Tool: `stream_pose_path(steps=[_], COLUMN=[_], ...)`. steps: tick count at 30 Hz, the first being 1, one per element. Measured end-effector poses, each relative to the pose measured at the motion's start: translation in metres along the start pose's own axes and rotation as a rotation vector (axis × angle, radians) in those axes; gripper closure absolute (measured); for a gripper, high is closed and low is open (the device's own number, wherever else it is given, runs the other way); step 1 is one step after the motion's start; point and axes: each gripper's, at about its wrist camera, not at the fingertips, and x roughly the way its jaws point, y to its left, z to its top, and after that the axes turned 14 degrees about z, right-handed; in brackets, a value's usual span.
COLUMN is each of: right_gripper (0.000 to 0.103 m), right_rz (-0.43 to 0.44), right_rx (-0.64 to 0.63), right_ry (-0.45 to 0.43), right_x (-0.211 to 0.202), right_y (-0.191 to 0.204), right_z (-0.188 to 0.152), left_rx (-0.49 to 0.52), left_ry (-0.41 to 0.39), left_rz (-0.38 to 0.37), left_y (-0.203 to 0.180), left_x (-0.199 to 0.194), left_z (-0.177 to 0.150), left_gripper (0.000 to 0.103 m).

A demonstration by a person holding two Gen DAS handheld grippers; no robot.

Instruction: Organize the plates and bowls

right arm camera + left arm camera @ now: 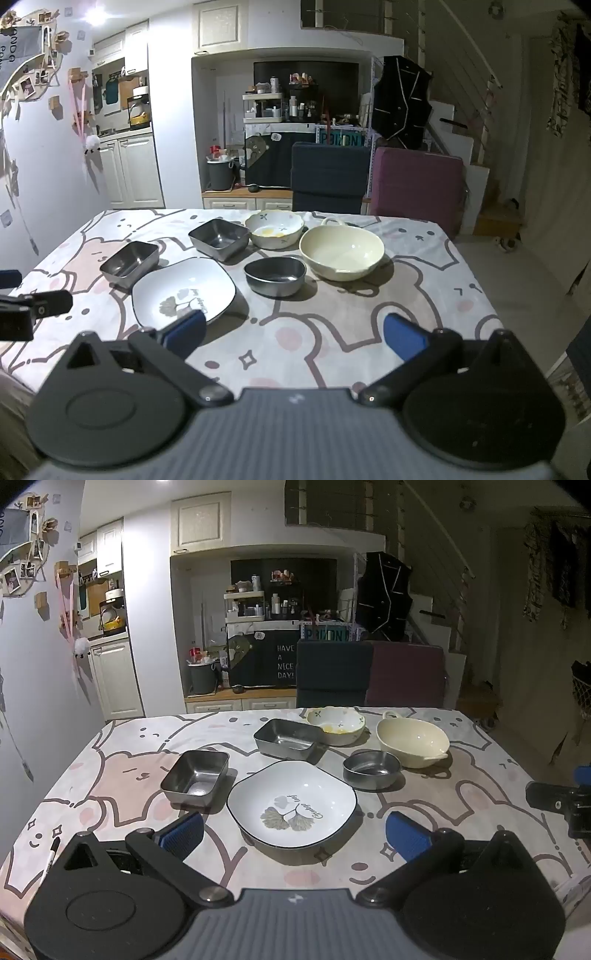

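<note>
A white square plate with a leaf print lies nearest on the table, also in the right wrist view. Behind it stand two square steel dishes, a round steel bowl, a cream handled bowl and a flowered white bowl with yellow residue. My left gripper is open and empty, just short of the plate. My right gripper is open and empty over bare cloth, right of the plate and short of the steel bowl.
The table wears a cartoon-print cloth. A marker pen lies at its near left edge. Two chairs, dark blue and maroon, stand at the far side. The right gripper's body shows at the right edge.
</note>
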Motion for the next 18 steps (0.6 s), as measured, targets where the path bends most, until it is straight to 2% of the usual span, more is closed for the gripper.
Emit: stream_pose_path(steps=[18], right_gripper=[0.000], right_rz=[0.003], right_rx=[-0.002], right_ry=[0.003], right_x=[0.0014], right_y=[0.0015], right_z=[0.0000], left_rx=[0.002], left_ry=[0.006], left_rz=[0.001], left_y=[-0.0004], left_x=[0.0002], left_z=[0.0002], left_gripper=[0.000])
